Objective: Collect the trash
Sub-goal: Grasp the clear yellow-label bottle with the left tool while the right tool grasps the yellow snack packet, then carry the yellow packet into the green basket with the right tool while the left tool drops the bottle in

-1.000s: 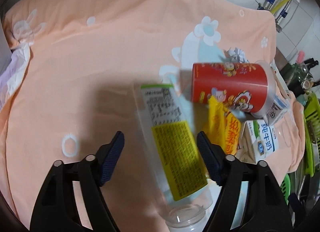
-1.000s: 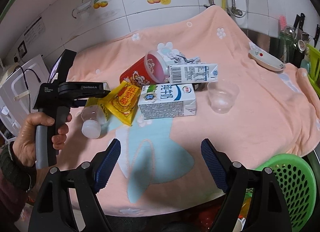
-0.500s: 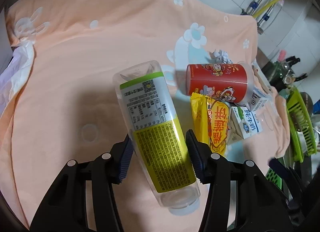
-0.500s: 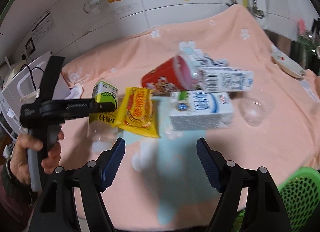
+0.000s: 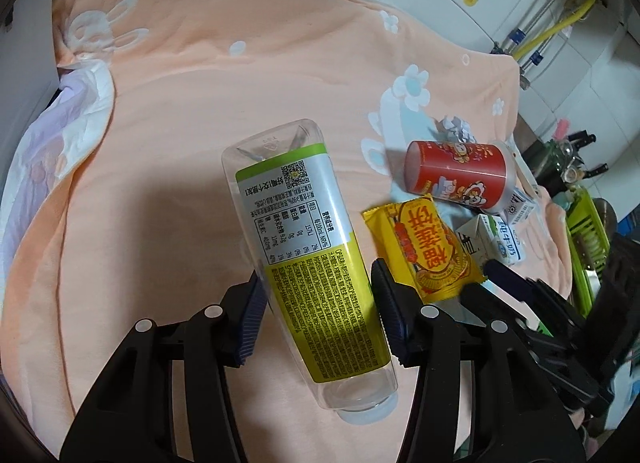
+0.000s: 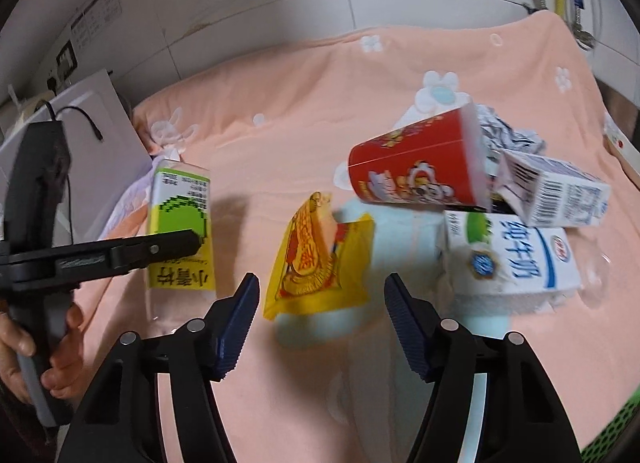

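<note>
The left gripper [image 5: 318,303] is clamped on the bottle [image 5: 308,259], its blue pads pressed against both sides of the yellow-green label. The bottle is clear plastic and looks empty, base pointing away from the gripper, cap end toward it, lifted off the peach towel [image 5: 200,95], where its shadow falls to the left. From the right wrist view the same bottle [image 6: 180,223] shows held in the black tool beside the person's hand [image 6: 48,355], which grips the handle.

The right gripper [image 6: 320,323] hangs with its jaws apart and nothing between them, just in front of the yellow wrapper [image 6: 320,255], which lies crumpled on the towel [image 6: 280,103]. I cannot tell whether the fingertips touch it.

The remaining trash sits in a heap to the right of the wrapper. A red cup [image 6: 420,163] lies on its side, mouth facing right, with a crumpled paper [image 6: 504,135] just behind its rim. A milk carton [image 6: 516,255] lies flat below the cup, and a second carton [image 6: 560,191], its barcode showing, rests partly on top of it, touching the cup's rim. In the left wrist view the wrapper [image 5: 424,247] lies between the bottle and the cup [image 5: 460,171].

A green basket [image 6: 612,431] peeks in at the lower right corner, past the towel's edge.
</note>
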`<move>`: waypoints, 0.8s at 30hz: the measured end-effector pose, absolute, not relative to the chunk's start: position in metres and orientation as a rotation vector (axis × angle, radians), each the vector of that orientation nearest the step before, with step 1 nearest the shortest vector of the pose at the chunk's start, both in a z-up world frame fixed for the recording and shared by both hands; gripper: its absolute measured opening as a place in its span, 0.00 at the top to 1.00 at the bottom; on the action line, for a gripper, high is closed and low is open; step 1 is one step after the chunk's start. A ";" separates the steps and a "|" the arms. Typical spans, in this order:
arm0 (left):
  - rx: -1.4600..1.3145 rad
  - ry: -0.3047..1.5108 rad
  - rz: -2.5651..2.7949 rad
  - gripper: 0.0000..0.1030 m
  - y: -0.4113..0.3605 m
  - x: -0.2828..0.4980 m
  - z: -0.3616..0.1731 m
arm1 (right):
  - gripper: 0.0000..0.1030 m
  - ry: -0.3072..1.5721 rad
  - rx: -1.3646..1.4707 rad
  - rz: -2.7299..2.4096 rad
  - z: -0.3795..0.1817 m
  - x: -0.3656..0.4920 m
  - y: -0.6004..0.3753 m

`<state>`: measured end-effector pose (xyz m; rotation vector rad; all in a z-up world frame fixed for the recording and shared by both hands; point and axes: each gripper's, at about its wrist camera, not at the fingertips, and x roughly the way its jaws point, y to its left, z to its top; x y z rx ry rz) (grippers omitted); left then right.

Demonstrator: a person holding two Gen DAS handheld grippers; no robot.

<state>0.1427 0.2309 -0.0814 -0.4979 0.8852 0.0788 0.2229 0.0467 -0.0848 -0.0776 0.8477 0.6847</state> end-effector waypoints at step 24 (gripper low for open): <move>-0.475 0.888 0.003 0.51 0.209 0.139 -0.080 | 0.89 0.871 0.001 0.679 -0.085 0.218 0.022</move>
